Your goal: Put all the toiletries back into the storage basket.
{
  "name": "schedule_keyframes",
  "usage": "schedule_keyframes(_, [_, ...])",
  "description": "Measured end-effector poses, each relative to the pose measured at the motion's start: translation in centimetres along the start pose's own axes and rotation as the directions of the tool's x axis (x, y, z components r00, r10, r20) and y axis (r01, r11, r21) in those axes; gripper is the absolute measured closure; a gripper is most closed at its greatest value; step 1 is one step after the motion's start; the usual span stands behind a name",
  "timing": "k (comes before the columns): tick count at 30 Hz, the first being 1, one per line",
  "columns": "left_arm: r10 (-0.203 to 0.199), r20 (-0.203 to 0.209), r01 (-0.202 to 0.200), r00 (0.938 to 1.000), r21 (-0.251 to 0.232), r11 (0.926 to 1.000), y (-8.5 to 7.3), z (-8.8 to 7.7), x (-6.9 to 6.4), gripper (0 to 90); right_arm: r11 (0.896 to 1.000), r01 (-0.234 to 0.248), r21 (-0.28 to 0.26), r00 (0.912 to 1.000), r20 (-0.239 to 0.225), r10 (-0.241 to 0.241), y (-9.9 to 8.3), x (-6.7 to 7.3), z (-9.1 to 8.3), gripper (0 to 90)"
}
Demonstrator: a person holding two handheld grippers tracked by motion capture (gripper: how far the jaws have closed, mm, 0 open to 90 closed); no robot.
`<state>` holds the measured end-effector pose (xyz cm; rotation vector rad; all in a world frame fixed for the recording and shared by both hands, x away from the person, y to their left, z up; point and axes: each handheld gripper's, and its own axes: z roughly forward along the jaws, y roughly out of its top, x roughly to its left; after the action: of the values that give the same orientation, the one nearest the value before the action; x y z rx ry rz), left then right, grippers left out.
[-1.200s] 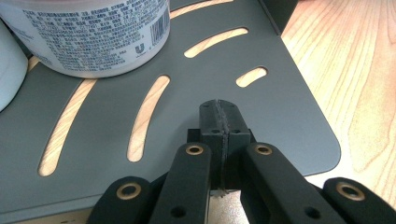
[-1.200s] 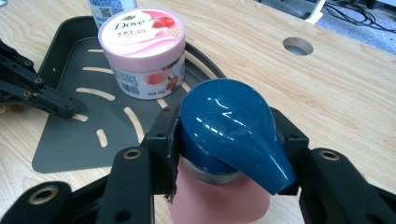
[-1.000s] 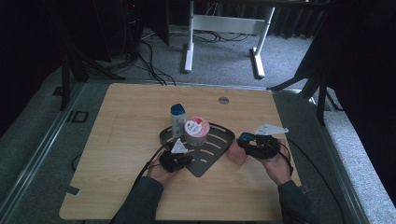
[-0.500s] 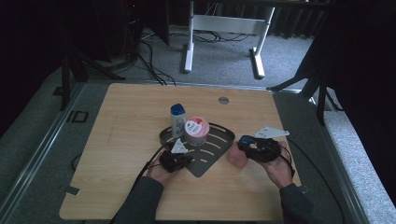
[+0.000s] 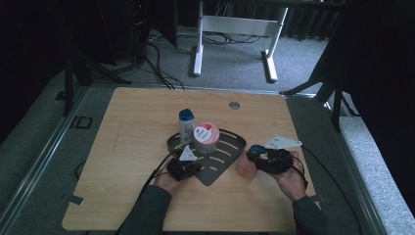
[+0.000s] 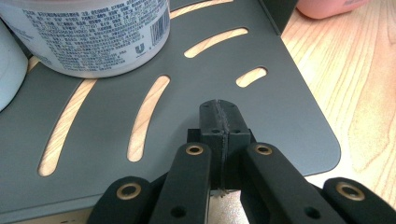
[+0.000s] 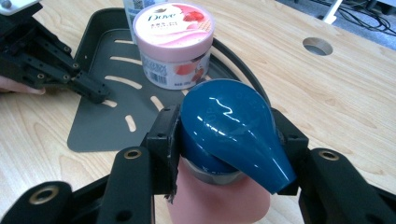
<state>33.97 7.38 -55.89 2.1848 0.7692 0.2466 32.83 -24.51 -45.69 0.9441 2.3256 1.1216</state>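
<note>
Two black jaws of the right gripper (image 7: 229, 154) pinch the blue cap (image 7: 231, 130) of a pink bottle (image 7: 219, 198), one pad on each side of the cap, just above the neck. The bottle stands upright on the wooden table (image 5: 142, 127), just off the right edge of the dark slotted tray (image 5: 222, 169), so its long axis runs straight up and down. The cap's pointed lip aims toward the right gripper's camera and a little to its right, away from the tray.

The bottle looks like stiff moulded plastic, probably light to moderate in weight depending on how full it is. The glossy cap is likely slippery, and its teardrop shape tapers, so the grip could slide toward the narrow end. A hold lower down, on the broad pink body, would probably be steadier, since a flip cap might also spring open under a squeeze.

The left gripper (image 6: 219, 123) has its jaws pressed together, tip resting over the tray's near corner. Farther in on the tray stand a pink-lidded tub (image 7: 173, 44) and a small white bottle with a blue top (image 5: 186, 126).
</note>
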Motion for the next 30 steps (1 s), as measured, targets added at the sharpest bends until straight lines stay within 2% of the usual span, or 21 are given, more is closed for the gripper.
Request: schedule_keyframes(30, [0.000, 0.000, 0.000, 1.0000, 0.000, 1.0000, 0.0, 0.0, 0.0, 90.0, 0.999, 0.046, 0.008, 0.9974, -0.055, -0.045, 0.1, 2.5, 0.0, 53.5])
